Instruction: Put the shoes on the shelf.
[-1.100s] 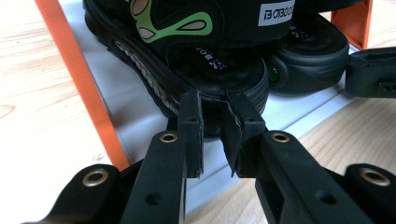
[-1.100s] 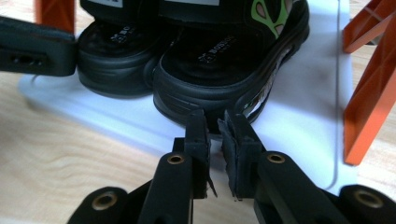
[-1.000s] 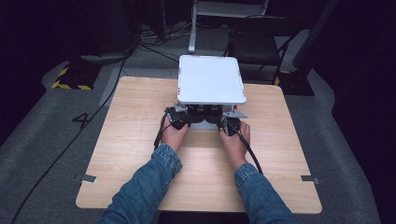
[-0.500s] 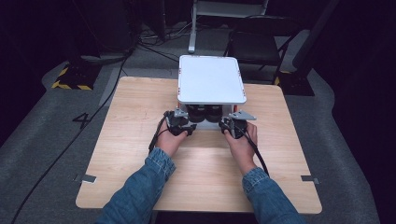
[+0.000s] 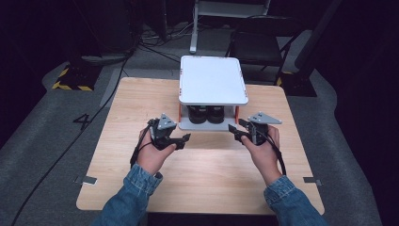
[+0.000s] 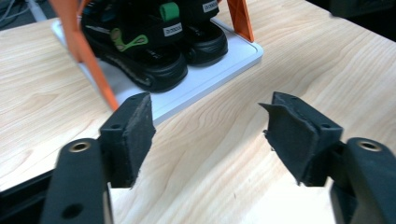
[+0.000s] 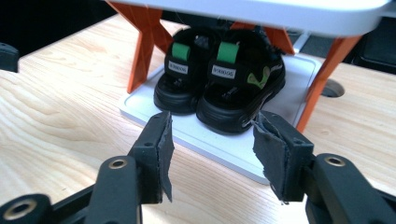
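My left gripper (image 5: 181, 140) and right gripper (image 5: 238, 130) have just been opening, nothing between the jaws, both clear of the shelf rack (image 5: 212, 80). The black sandals (image 7: 222, 86) sit side by side on its lower tray (image 7: 299, 88). From above the top shelf hides all but their heels, and in my left gripper view their fronts are cut off.

Bright overhead light falls on the pale wooden table (image 5: 141, 108) while the surrounding room stays dim; both gripper views are slightly soft, their edges blurred

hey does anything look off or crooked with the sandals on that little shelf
Nothing stands out. The two black sandals sit side by side, upright, on the rack's lower shelf. Both grippers, left and right, are open and empty.
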The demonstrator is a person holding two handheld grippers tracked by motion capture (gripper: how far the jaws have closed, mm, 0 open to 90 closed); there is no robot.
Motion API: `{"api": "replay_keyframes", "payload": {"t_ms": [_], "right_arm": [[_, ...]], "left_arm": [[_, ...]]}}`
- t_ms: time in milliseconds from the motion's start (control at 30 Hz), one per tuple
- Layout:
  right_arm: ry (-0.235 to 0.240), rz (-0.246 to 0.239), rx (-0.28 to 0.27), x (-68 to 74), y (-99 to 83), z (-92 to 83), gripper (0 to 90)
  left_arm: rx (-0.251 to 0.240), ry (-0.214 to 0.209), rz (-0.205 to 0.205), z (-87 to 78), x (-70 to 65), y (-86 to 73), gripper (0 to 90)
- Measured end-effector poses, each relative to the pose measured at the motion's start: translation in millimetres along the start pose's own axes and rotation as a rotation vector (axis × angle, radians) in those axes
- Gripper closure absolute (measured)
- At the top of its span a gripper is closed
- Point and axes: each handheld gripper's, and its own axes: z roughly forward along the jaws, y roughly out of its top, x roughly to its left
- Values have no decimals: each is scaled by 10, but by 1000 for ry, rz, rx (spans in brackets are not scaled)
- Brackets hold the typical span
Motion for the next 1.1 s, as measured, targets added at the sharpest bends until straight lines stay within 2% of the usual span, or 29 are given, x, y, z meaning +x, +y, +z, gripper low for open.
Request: {"api": "replay_keyframes", "payload": {"t_ms": [67,167,233,300,400,500,600,733,800,833,867,967,1033,1100], "right_arm": [[16,13,-19,-31,23,-119,454],[25,16,-38,-79,44,-245,438],[33,17,-42,-121,43,-320,432],[54,28,-36,-169,29,-384,419],[75,48,-28,-255,-10,-469,414],[60,54,-21,-364,-42,-529,408],[56,60,-7,-509,-93,-584,394],[40,79,14,-667,-202,-636,382],[36,74,32,-693,-222,-643,375],[41,67,52,-755,-272,-667,370],[37,71,62,-773,-290,-677,369],[30,73,94,-842,-375,-707,365],[23,77,109,-872,-441,-716,358],[23,76,134,-894,-517,-712,352]], "left_arm": [[0,1,-6,-121,8,-26,297],[6,24,12,-295,34,-79,272],[4,33,5,-368,51,-106,261],[-1,22,41,-449,98,-162,221],[27,33,22,-524,187,-250,181],[45,70,-11,-580,291,-330,179],[68,123,-24,-640,408,-426,177],[99,159,-46,-698,525,-539,170],[112,173,-40,-711,545,-560,168],[150,224,-20,-754,580,-625,166],[158,230,-11,-780,599,-654,166],[156,210,-43,-855,654,-765,168],[155,219,-46,-887,679,-829,167],[165,205,-50,-895,703,-886,167]]}}
